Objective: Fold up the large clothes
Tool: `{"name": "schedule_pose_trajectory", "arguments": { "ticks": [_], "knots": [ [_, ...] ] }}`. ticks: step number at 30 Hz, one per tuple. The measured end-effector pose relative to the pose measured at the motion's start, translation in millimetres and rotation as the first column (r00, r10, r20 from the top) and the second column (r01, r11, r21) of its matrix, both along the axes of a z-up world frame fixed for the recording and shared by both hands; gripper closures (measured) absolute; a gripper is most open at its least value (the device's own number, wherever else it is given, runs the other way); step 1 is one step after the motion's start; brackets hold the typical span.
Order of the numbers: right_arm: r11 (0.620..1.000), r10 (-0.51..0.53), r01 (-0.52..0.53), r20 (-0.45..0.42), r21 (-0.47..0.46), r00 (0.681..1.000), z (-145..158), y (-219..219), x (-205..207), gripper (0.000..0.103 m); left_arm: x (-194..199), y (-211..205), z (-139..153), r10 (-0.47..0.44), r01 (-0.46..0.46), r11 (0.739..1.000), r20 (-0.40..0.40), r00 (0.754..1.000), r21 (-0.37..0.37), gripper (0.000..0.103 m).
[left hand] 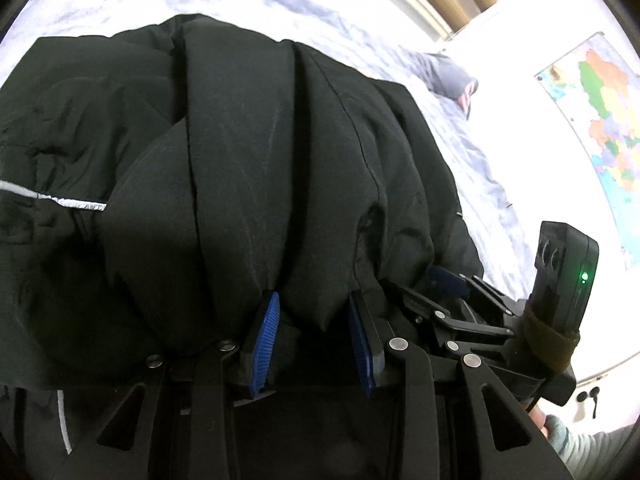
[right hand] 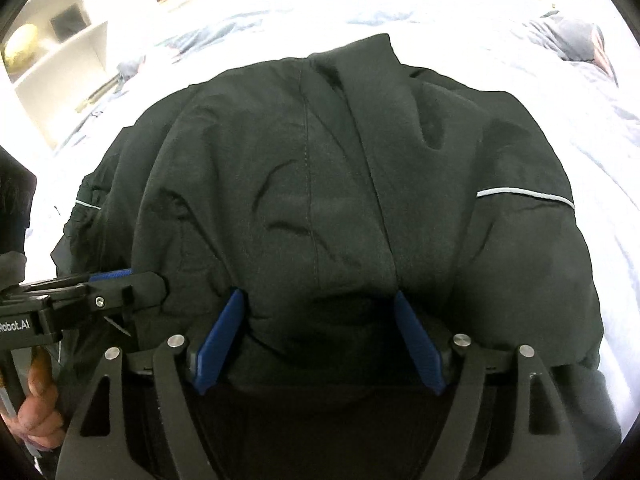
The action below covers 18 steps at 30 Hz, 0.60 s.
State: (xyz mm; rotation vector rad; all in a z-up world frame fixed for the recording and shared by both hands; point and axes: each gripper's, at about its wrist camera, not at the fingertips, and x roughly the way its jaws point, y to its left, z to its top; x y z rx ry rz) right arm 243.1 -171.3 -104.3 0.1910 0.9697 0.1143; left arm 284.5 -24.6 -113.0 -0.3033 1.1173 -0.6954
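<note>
- Gripping a fold of the black jacket [left hand: 248, 152] with my left claw [left hand: 314, 344], near edge.
- My right claw [right hand: 320, 344] is released, pads straddling fabric.
- Jacket lies bunched on the bed [right hand: 500, 12].

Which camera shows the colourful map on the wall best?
The left wrist view. The colourful map on the wall shows only there, at the right edge beside the pale blue bedding, with its green, orange and yellow patches plain to see, though bright light washes it out. The right wrist view shows none of it.
</note>
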Motion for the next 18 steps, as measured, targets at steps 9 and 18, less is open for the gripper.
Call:
{"name": "schedule_pose_trajectory", "arguments": {
  "ticks": [9, 18],
  "knots": [
    [1.000, -0.010, 0.008, 0.090, 0.018, 0.996, -1, -14, -35, 0.022, -17, 10, 1, 0.004, 0.001, 0.999, 0.120, 0.993, -0.049, 0.066],
    [0.984, -0.097, 0.077, 0.122, 0.160, 0.988, 43, -54, -109, 0.022, -74, 41, 53, 0.009, -0.019, 0.999, 0.237, 0.972, 0.037, 0.051]
  ]
}}
